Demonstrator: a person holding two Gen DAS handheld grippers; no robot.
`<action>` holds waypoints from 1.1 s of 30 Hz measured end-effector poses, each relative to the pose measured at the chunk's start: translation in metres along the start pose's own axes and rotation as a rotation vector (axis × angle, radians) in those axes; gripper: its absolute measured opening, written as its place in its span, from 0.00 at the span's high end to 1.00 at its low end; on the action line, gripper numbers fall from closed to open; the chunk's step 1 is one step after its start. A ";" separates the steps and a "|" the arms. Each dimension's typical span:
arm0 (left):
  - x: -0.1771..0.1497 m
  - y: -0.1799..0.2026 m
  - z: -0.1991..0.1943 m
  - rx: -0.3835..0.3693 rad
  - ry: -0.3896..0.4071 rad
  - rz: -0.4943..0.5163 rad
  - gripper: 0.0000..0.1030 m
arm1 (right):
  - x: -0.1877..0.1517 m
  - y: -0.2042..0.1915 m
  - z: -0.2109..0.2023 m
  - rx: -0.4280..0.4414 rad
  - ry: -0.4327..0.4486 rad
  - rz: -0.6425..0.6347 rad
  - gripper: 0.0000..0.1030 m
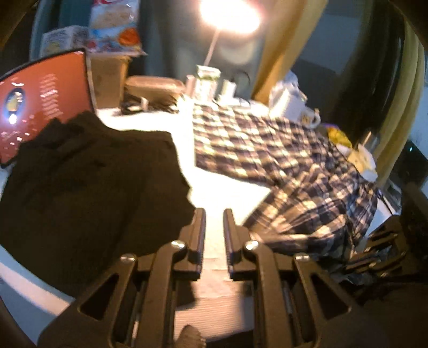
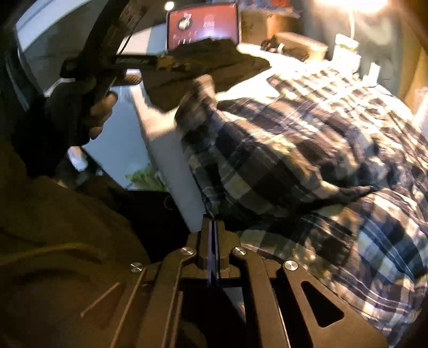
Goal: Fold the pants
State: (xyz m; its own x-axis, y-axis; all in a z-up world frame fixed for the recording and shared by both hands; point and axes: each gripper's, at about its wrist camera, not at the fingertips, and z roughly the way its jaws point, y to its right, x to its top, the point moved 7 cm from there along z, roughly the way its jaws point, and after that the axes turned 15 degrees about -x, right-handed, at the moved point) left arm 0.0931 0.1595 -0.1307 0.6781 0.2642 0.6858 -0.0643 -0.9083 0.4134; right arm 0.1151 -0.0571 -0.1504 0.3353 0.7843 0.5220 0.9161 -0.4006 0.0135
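Plaid pants [image 1: 267, 150] lie spread and rumpled over the right half of the white table [image 1: 227, 187]. In the right wrist view the plaid pants [image 2: 281, 160] bulge up in folds, and their near edge runs into the tips of my right gripper [image 2: 213, 227], whose jaws stand pressed together on that hem at the table's front edge. My left gripper [image 1: 214, 214] hovers over bare tabletop with a narrow gap and nothing between its fingers. A crumpled black garment [image 1: 88, 187] lies just left of it. A person's hand [image 2: 99, 112] carries the left gripper [image 2: 171, 63] above that black garment [image 2: 214, 56].
A red-lit screen [image 1: 45, 107] stands at the back left behind the black garment. A bright lamp [image 1: 227, 18], boxes, jars and a white mug [image 1: 307, 115] crowd the far and right sides of the table. The table's front edge [image 2: 171, 160] drops to the floor on the left.
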 end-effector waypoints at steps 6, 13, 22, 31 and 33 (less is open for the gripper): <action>-0.021 -0.004 0.017 -0.018 -0.143 0.106 0.87 | 0.028 0.044 -0.036 -0.099 0.123 0.089 0.44; -0.047 0.032 0.044 -0.103 -0.238 0.204 0.87 | 0.098 0.089 0.000 -0.234 0.153 0.118 0.44; -0.048 0.065 0.052 -0.212 -0.242 0.208 0.87 | 0.113 0.025 0.098 -0.107 -0.093 -0.202 0.70; -0.046 0.058 0.053 -0.230 -0.214 0.138 0.87 | 0.114 0.003 0.114 -0.071 -0.091 -0.271 1.00; -0.045 0.052 0.051 -0.220 -0.208 0.125 0.86 | 0.126 0.007 0.118 -0.070 -0.071 -0.253 1.00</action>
State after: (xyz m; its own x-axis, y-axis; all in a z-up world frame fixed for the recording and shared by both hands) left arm 0.0971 0.0836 -0.1705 0.7887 0.0626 0.6115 -0.2977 -0.8315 0.4691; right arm 0.1897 0.0950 -0.1856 0.1143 0.8939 0.4334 0.9562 -0.2174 0.1961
